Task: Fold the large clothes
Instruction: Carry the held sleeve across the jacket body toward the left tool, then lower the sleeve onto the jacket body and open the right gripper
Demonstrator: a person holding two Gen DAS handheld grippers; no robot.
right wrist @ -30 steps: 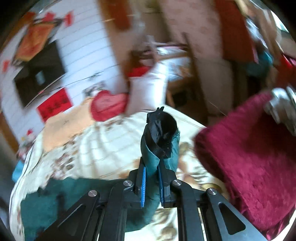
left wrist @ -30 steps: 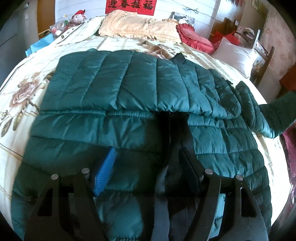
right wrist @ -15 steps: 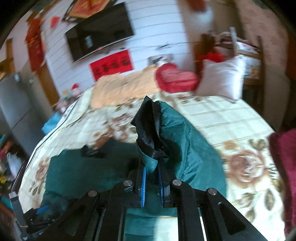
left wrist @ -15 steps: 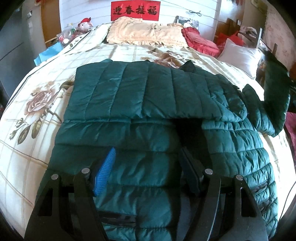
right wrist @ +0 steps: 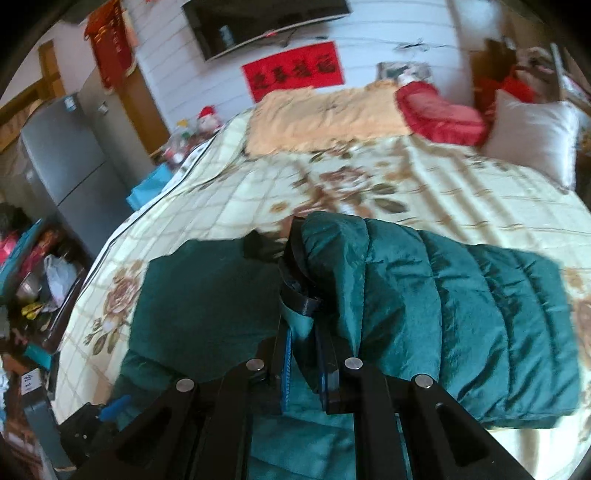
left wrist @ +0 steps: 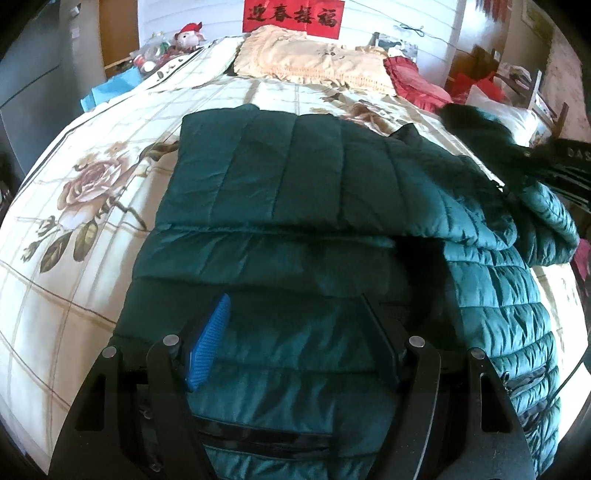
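Left wrist view, left to right.

1. Bed (left wrist: 85, 258): we see a cream quilt with a grid and rose print; its left edge runs beside a grey cabinet (left wrist: 33, 74).
2. Toy (left wrist: 188, 35): it sits at the bed's far left corner, by a blue bag (left wrist: 114, 86).
3. Jacket (left wrist: 295, 177): dark green and quilted, it lies flat across the middle of the bed, reaching the near edge. One sleeve lies folded across the chest.
4. Left gripper (left wrist: 295, 332): we find its jaws standing apart over the jacket's lower half, clamped on nothing; a blue pad faces the left finger.
5. Beige pillow (left wrist: 314, 59) at the far edge, under a red banner (left wrist: 293, 16) on the wall.
6. Red cushion (left wrist: 413, 81), just right of the beige pillow.

Right wrist view, left to right.

7. Fridge (right wrist: 70, 166), off the bed's left edge, with clutter on the floor below it.
8. Right gripper (right wrist: 304, 354): we see its jaws together, clamped on the cuff (right wrist: 299, 288) of the other sleeve (right wrist: 461, 325), which drapes to the right above the jacket body.
9. White pillow (right wrist: 532, 136) at the bed's far right corner.
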